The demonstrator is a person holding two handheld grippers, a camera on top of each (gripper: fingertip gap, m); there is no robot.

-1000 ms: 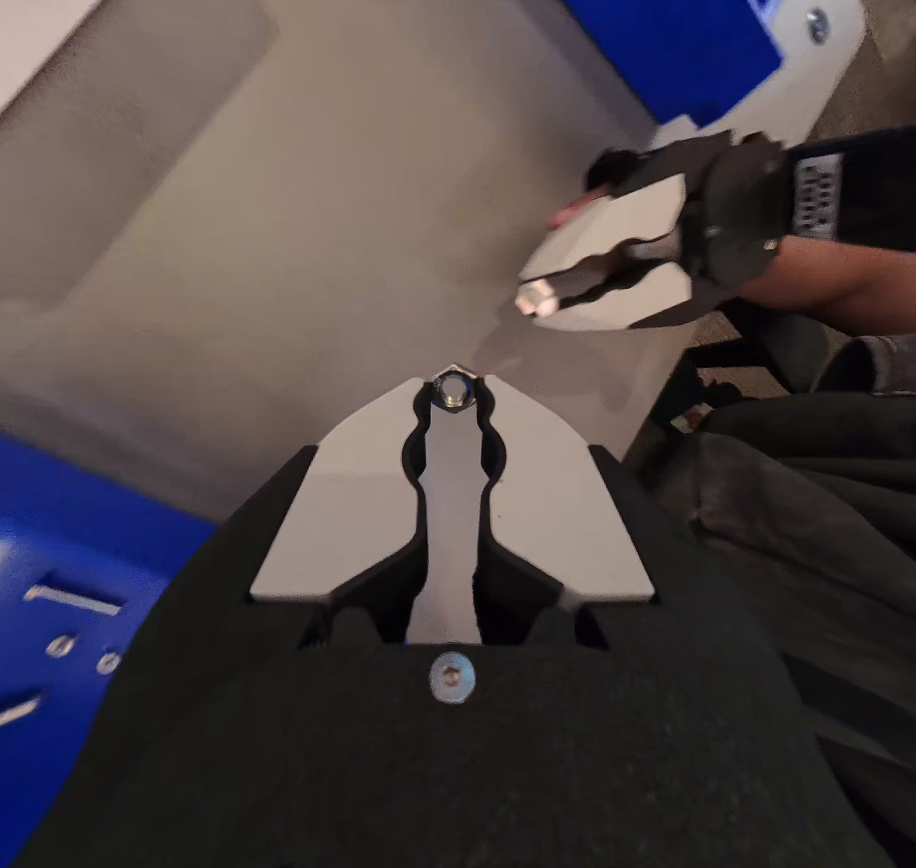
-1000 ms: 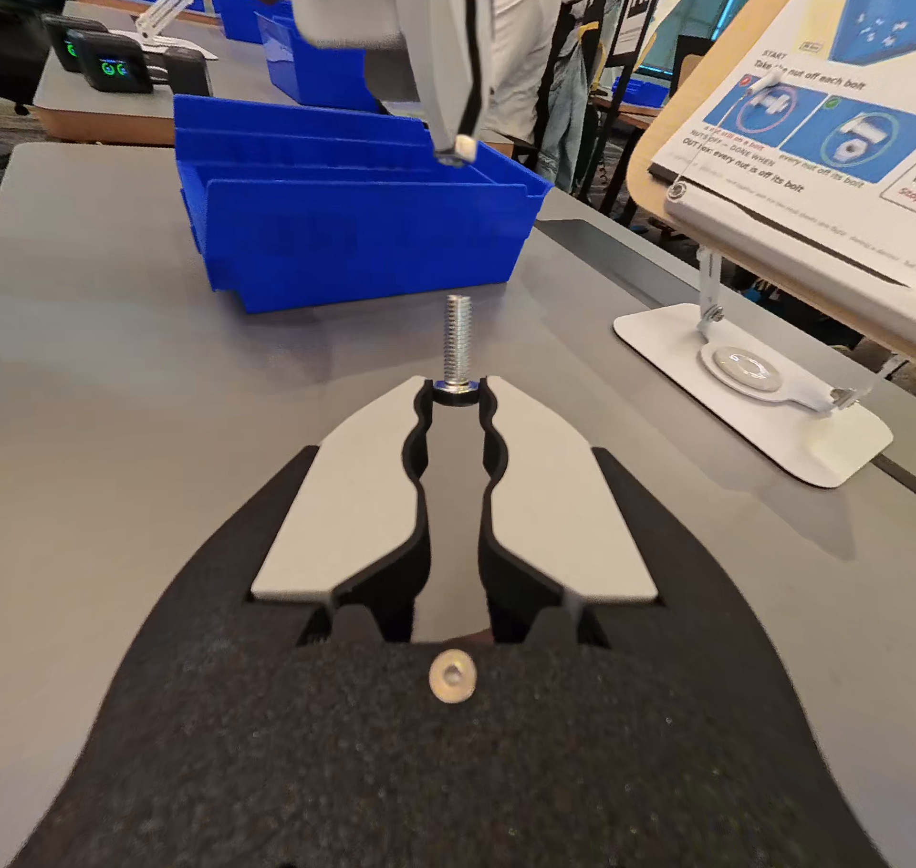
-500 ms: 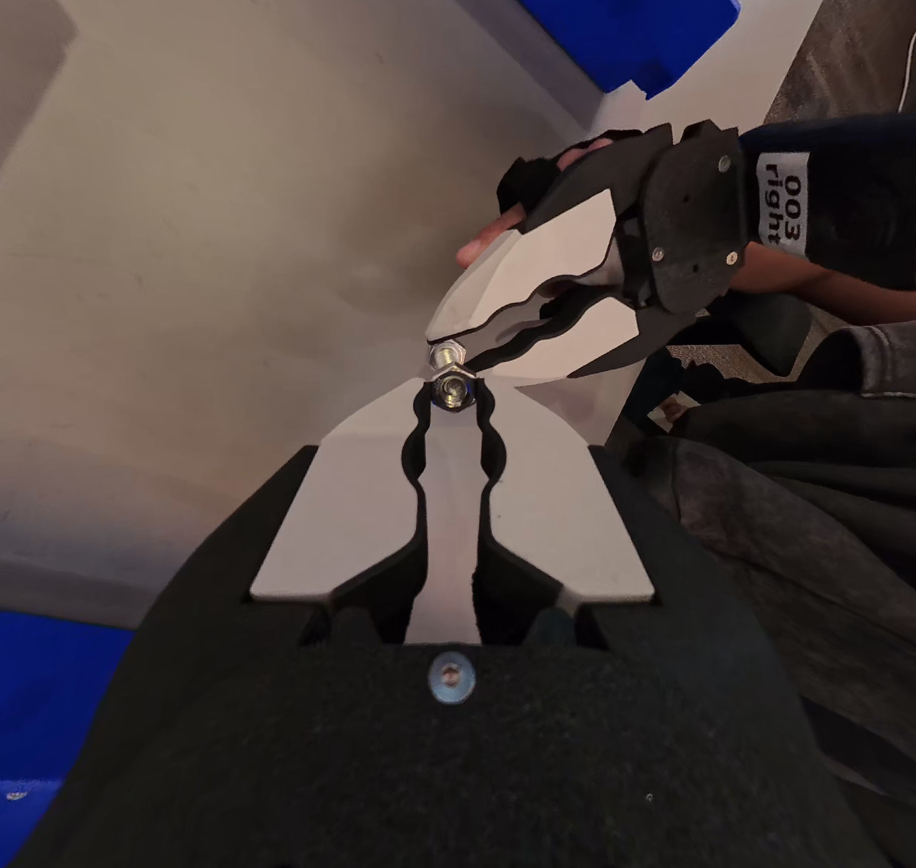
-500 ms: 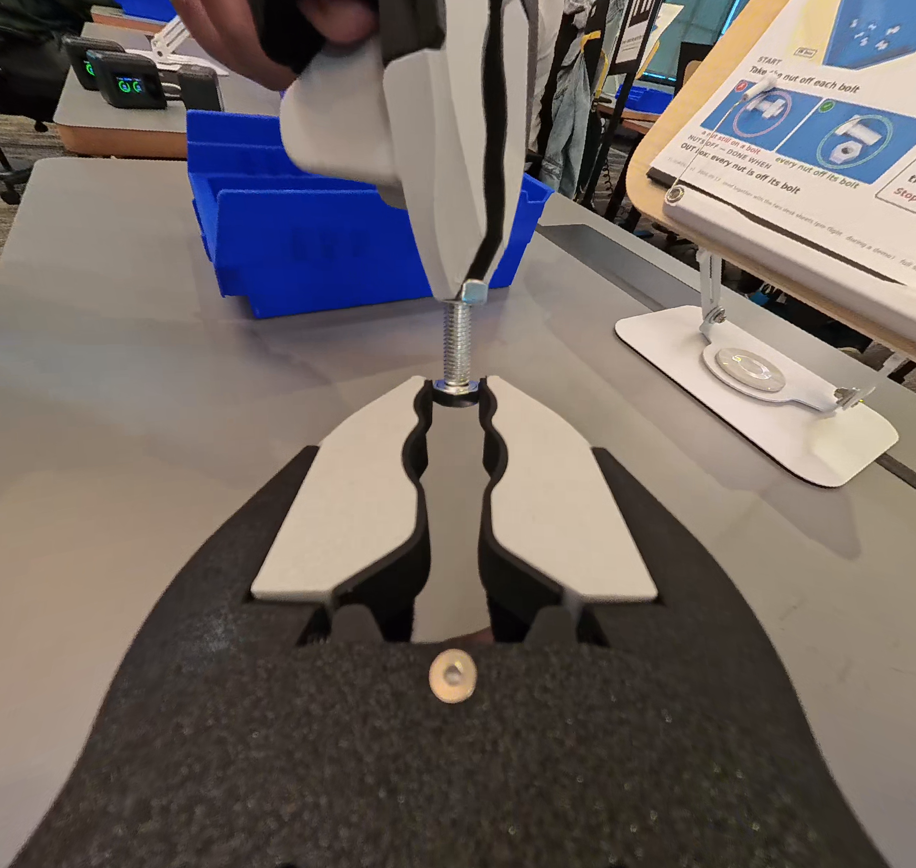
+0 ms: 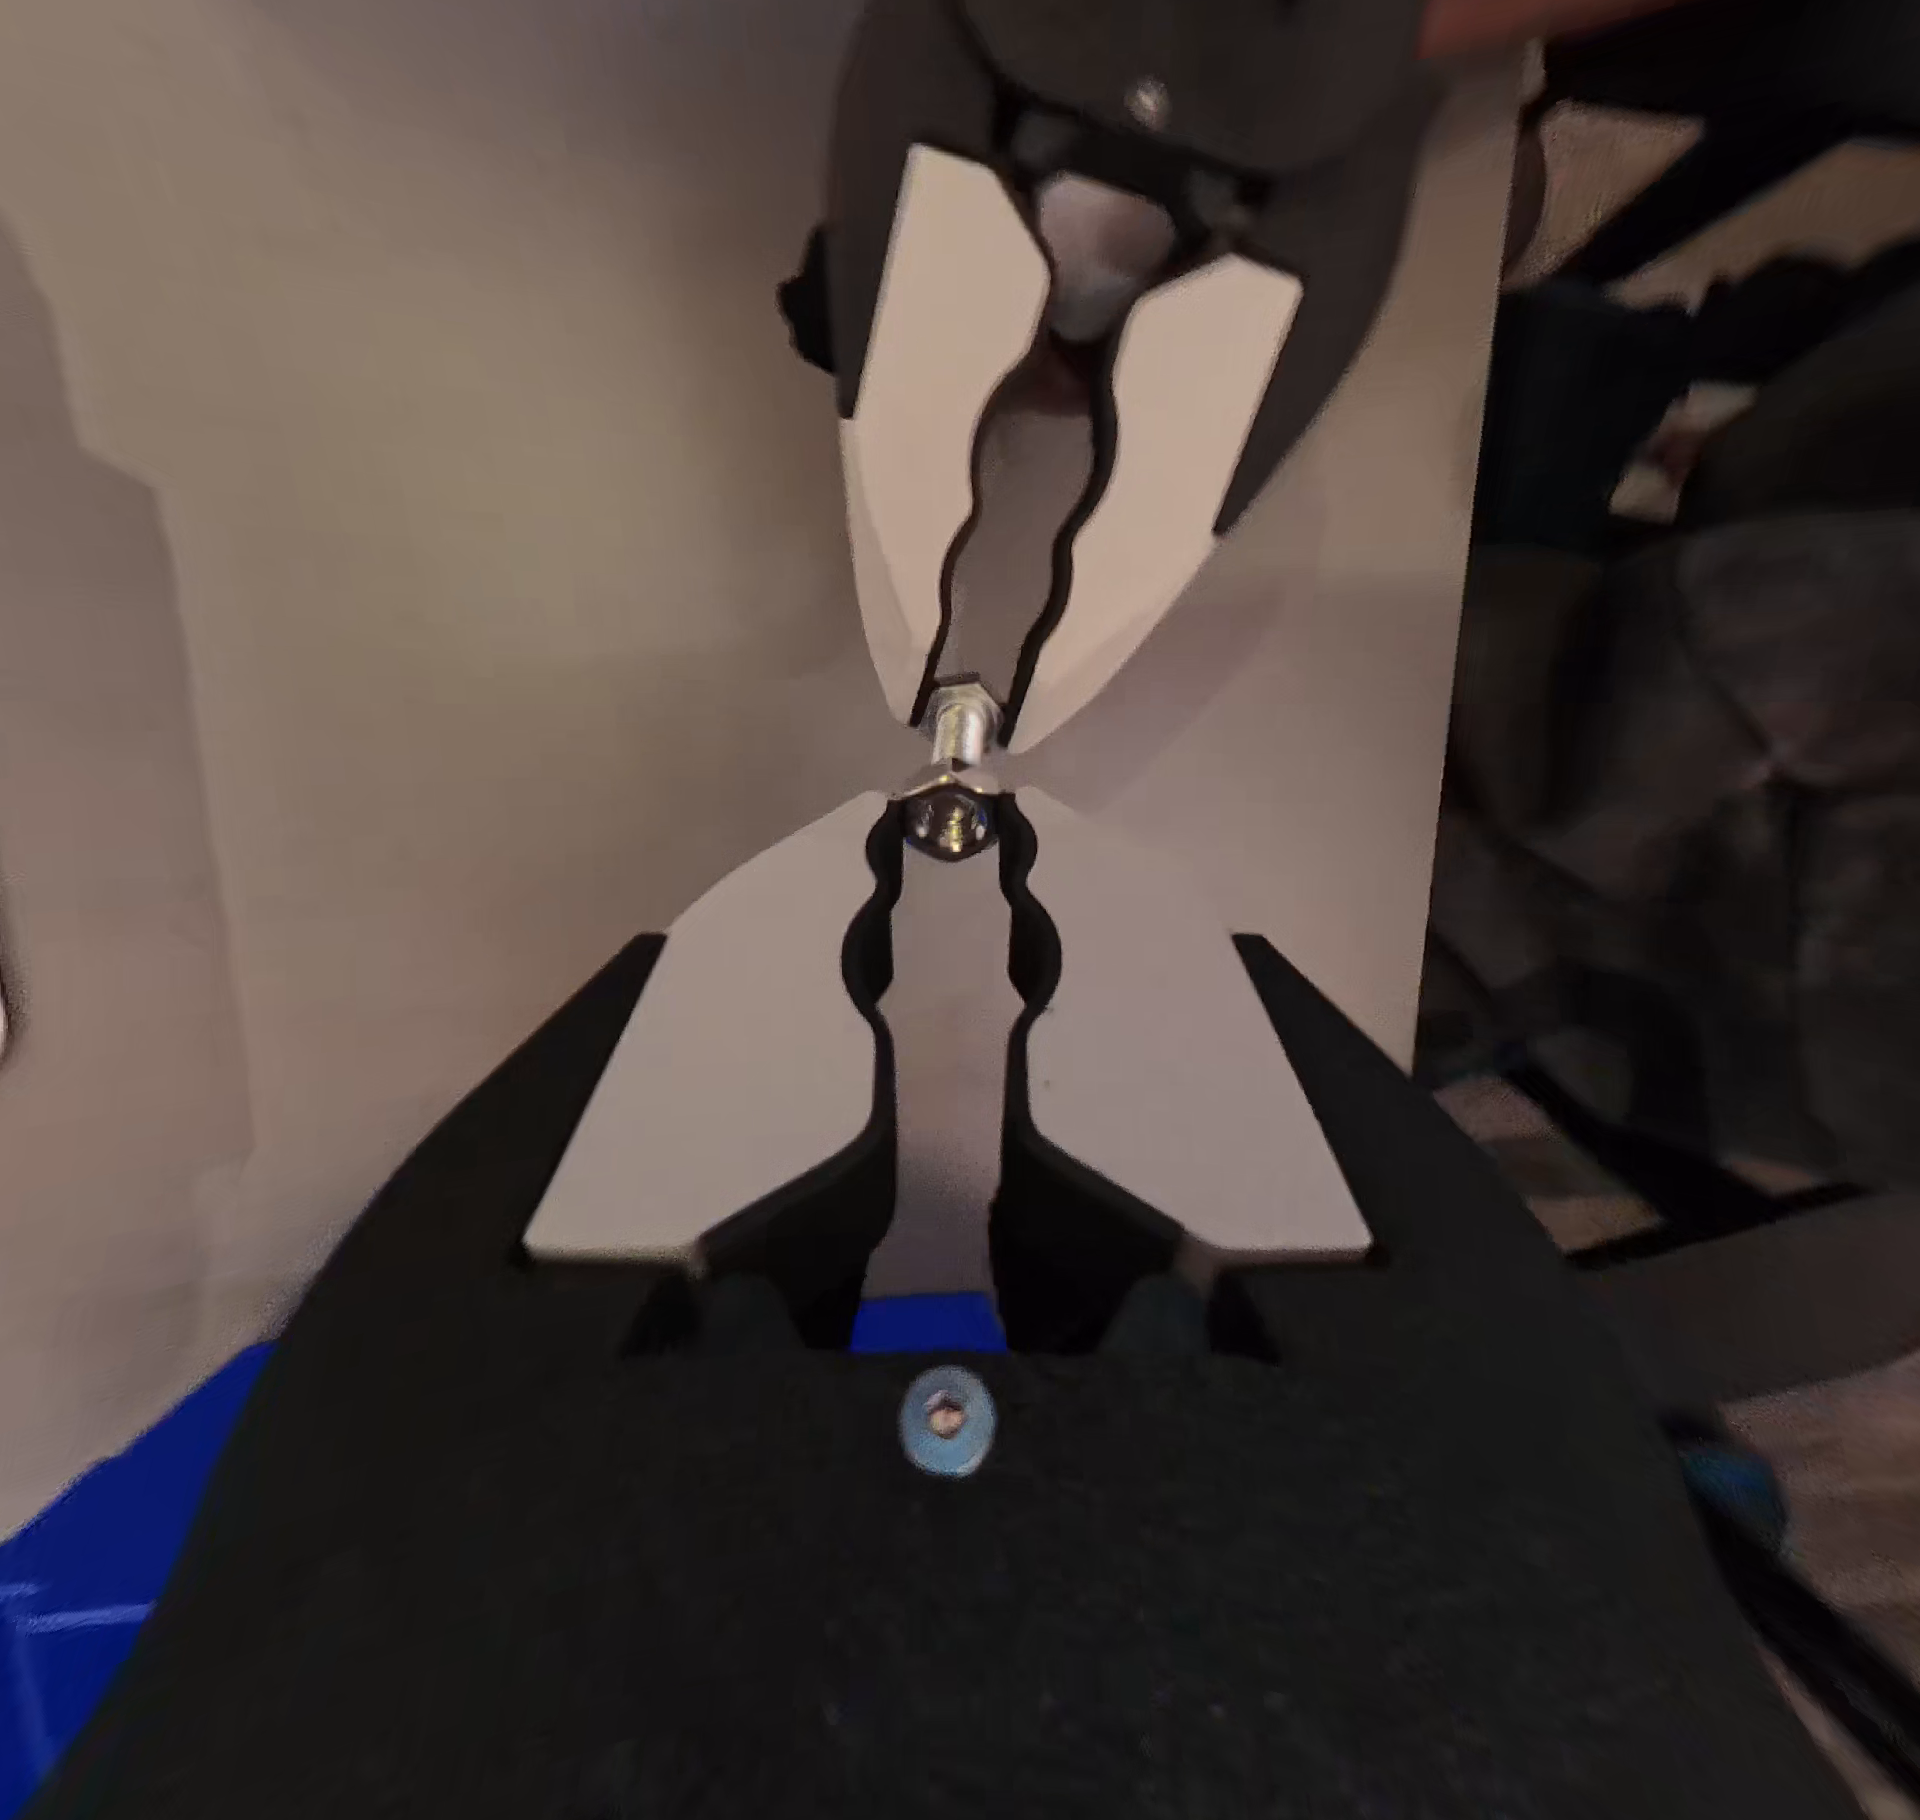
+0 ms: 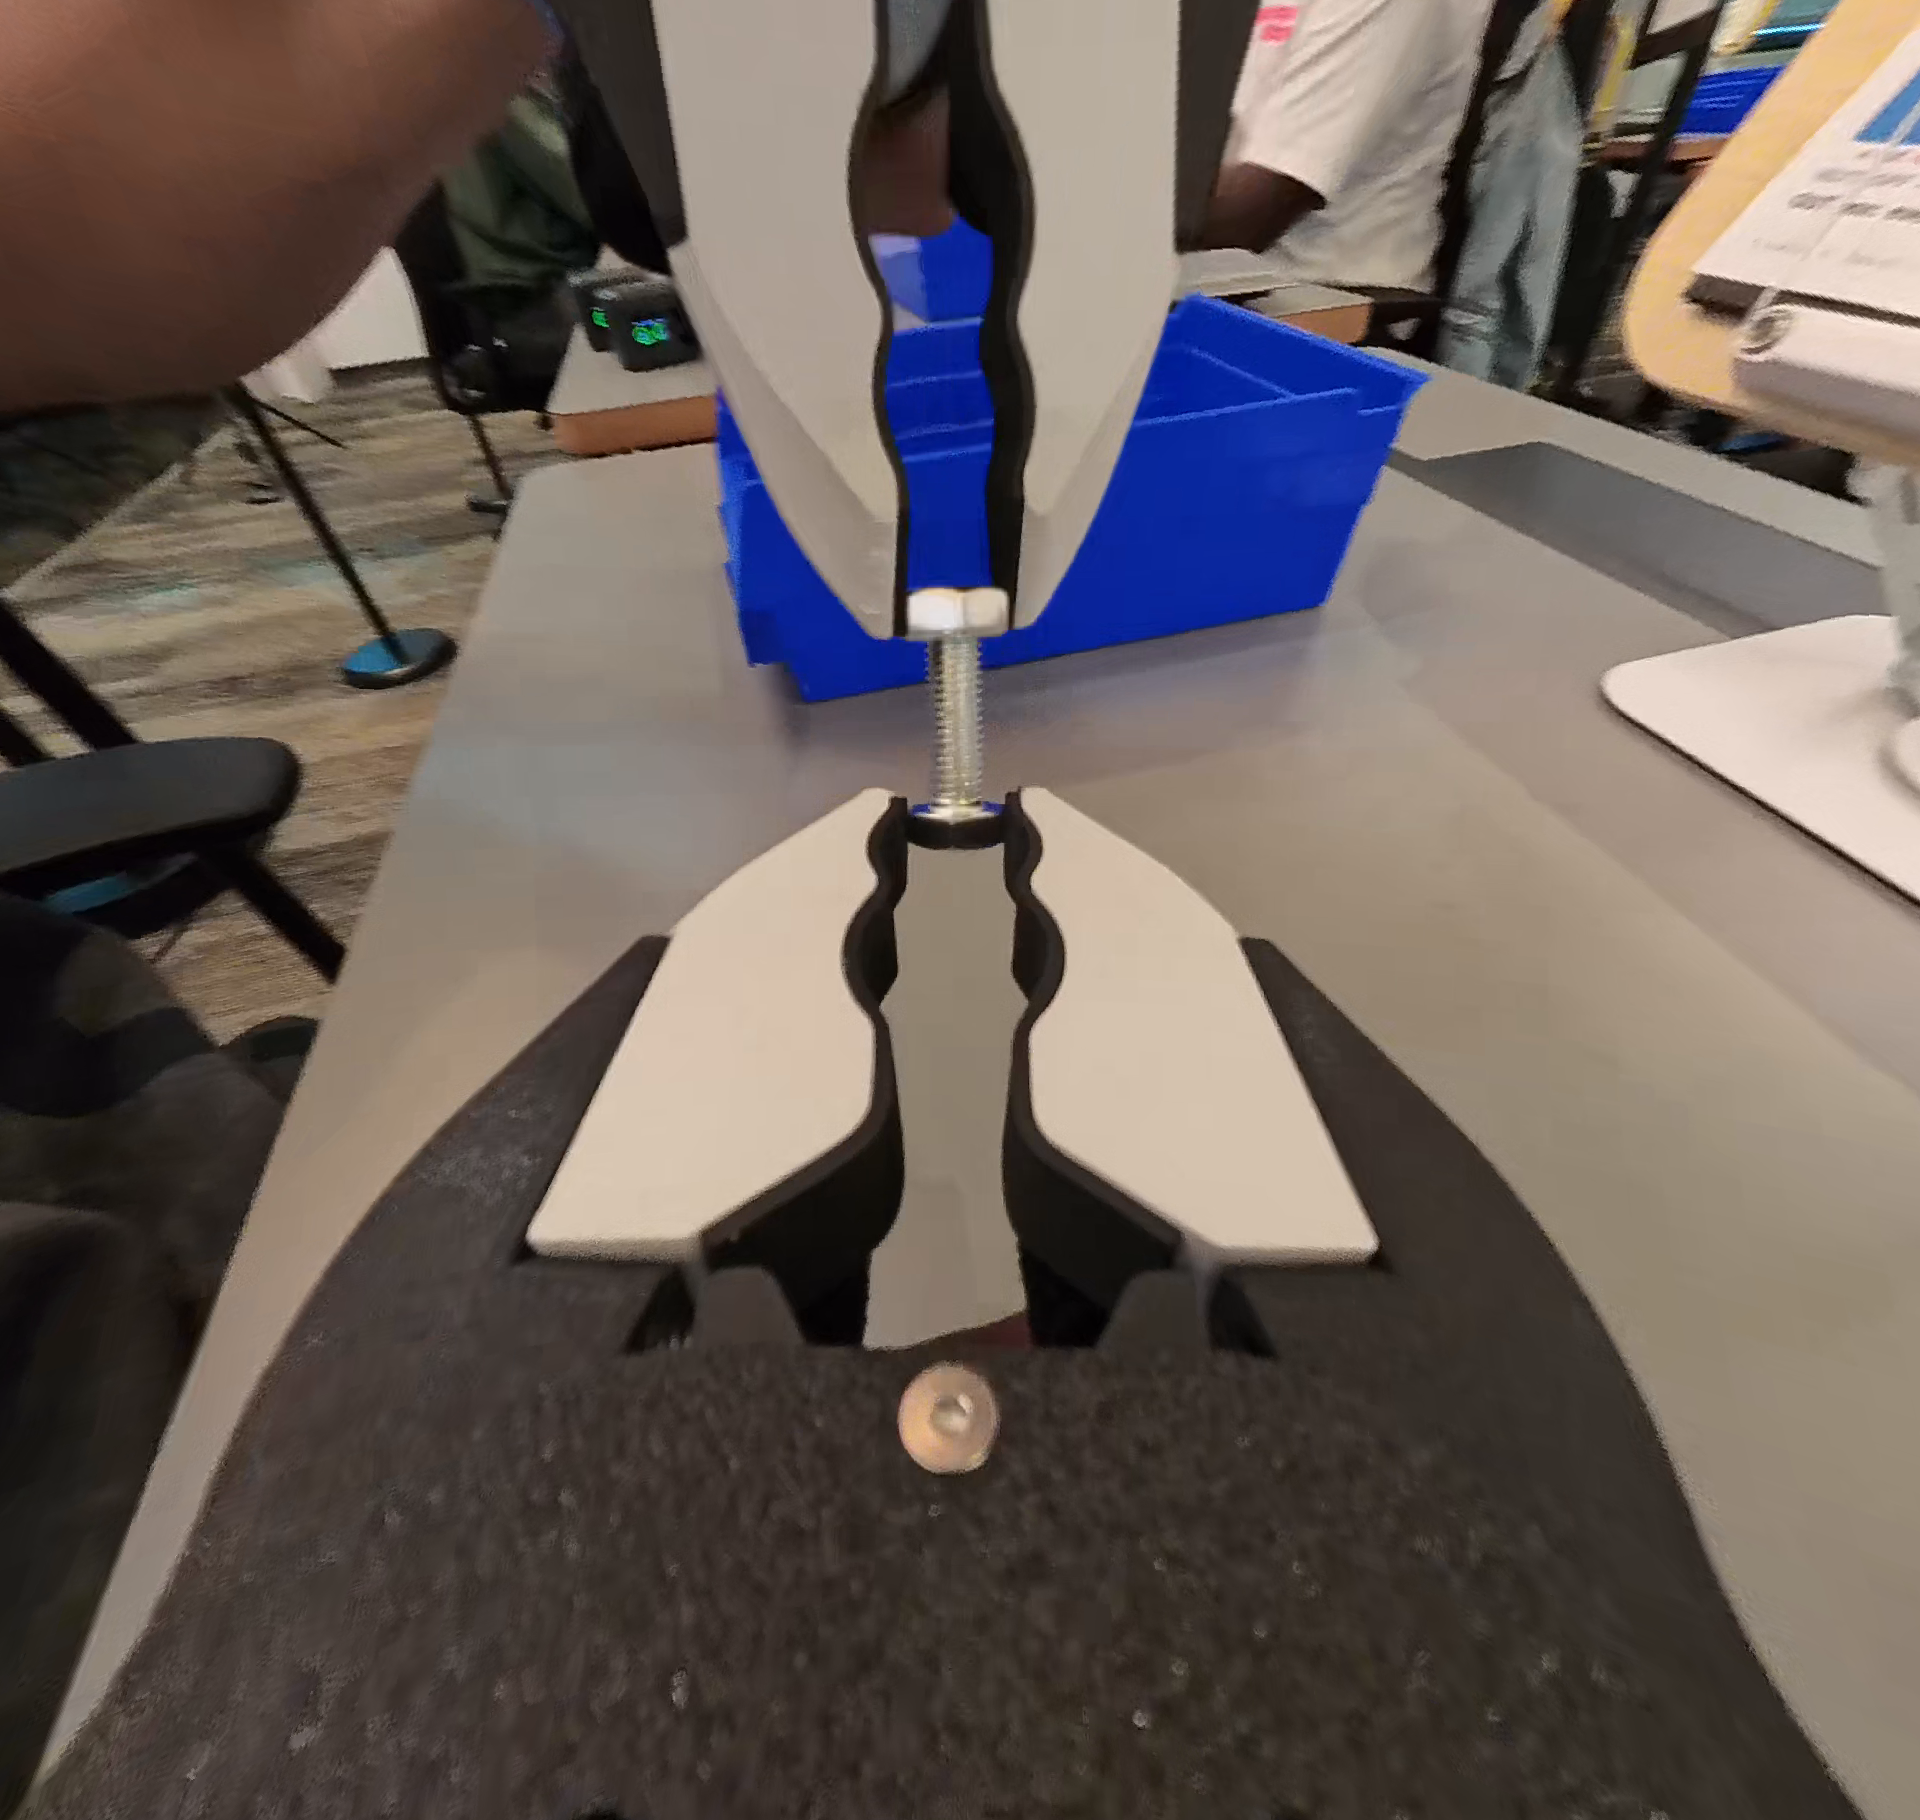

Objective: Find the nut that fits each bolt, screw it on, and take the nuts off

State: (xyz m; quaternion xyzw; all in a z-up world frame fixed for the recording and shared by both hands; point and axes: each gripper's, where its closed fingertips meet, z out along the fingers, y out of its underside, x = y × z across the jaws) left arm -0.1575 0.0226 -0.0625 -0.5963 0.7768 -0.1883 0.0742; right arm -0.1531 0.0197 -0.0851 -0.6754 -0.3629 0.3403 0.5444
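Two grippers meet tip to tip over the grey table point(image 6: 644, 731), and both are mine. My left gripper point(image 5: 951, 825) is pinched on a silver hex nut point(image 5: 948, 814) right at its fingertips; in the left wrist view I look through the nut's hole, and my right gripper point(image 5: 961, 716) comes in from twelve o'clock, nose to nose with it. My right gripper point(image 6: 954, 820) is clamped on the head of a threaded bolt point(image 6: 956, 731), whose shank stands straight up toward twelve o'clock in the right wrist view. At the shank's far end sits the nut point(image 6: 956, 612), pressed between the left gripper's point(image 6: 956, 617) fingers, which hang down from the top of that view. The nut is on the bolt's tip; how far it is threaded I cannot tell. Behind them, at about one o'clock, a blue bin point(image 6: 1247, 482) rests on the table, and a white stand base point(image 6: 1745, 731) lies at three o'clock.
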